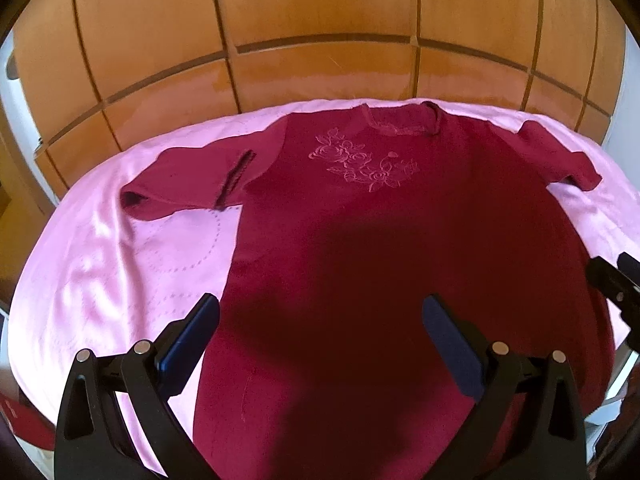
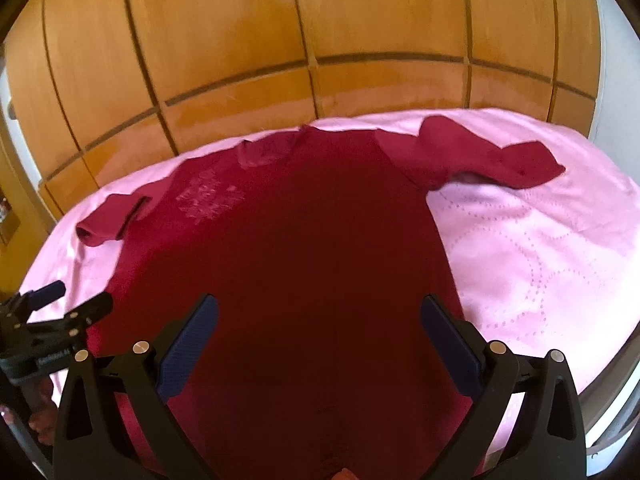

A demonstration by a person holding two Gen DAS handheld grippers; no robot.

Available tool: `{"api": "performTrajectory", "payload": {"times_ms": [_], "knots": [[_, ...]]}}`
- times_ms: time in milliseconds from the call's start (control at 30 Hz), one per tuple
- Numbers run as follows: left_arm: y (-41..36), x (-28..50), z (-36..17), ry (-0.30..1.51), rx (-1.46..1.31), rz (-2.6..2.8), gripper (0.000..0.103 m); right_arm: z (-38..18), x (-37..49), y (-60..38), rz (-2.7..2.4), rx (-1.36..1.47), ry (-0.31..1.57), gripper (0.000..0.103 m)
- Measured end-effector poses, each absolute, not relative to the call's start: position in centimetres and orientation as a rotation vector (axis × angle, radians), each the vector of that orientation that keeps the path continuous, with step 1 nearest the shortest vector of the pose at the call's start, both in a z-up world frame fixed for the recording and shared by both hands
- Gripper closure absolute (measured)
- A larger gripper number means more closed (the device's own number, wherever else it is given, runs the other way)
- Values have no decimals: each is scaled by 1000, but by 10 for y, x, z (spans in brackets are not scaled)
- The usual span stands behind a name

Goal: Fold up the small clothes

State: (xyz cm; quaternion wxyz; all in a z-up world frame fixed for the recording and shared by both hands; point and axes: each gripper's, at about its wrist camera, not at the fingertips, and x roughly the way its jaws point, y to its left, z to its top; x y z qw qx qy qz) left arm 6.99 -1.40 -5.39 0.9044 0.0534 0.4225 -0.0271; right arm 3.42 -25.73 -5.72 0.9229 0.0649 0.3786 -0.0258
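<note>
Wooden panelled wall [image 1: 320, 12] behind, pink quilted bedspread [image 1: 100, 264], maroon embroidered top [image 1: 360, 220] spread flat, left gripper [image 1: 320, 320] and right gripper [image 2: 320, 320] both splayed wide above hem, grasping nothing.

Our left gripper [image 1: 320, 312]: black plastic arms, triangular cut-outs, round silver pins at pivots, dark blue ribbed pads [image 1: 192, 340] on fingers. Our right gripper [image 2: 319, 311]: same black frame, same silver pins, blue textured pads [image 2: 188, 344]. Seen from right wrist view, left unit's side shows small silver screws, white lettering too blurred for us to read.
</note>
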Motion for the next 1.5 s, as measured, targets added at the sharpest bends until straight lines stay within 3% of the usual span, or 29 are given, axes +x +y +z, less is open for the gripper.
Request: {"api": "performTrajectory", "payload": {"times_ms": [167, 433, 533, 700, 900, 1100, 1333, 1400, 1500], "knots": [[-6, 110, -68, 860, 125, -1, 2, -70, 53, -304, -81, 246, 850, 3], [16, 170, -85, 835, 46, 54, 2, -80, 95, -425, -251, 442, 803, 8], [20, 188, -89, 832, 75, 106, 2, -85, 106, -464, -319, 513, 782, 15], [36, 207, -93, 814, 55, 139, 2, -99, 129, -529, -416, 676, 745, 36], [55, 218, -117, 893, -69, 114, 2, -122, 151, -586, -457, 898, 684, 47], [55, 217, -127, 912, -98, 91, 2, -127, 167, -607, -444, 974, 608, 49], [54, 219, -132, 939, -111, 81, 2, -138, 192, -630, -476, 1008, 587, 78], [55, 220, -133, 939, -112, 80, 2, -138, 193, -635, -464, 1015, 594, 95], [56, 220, -133, 938, -109, 81, 2, -131, 185, -640, -453, 1029, 542, 95]]}}
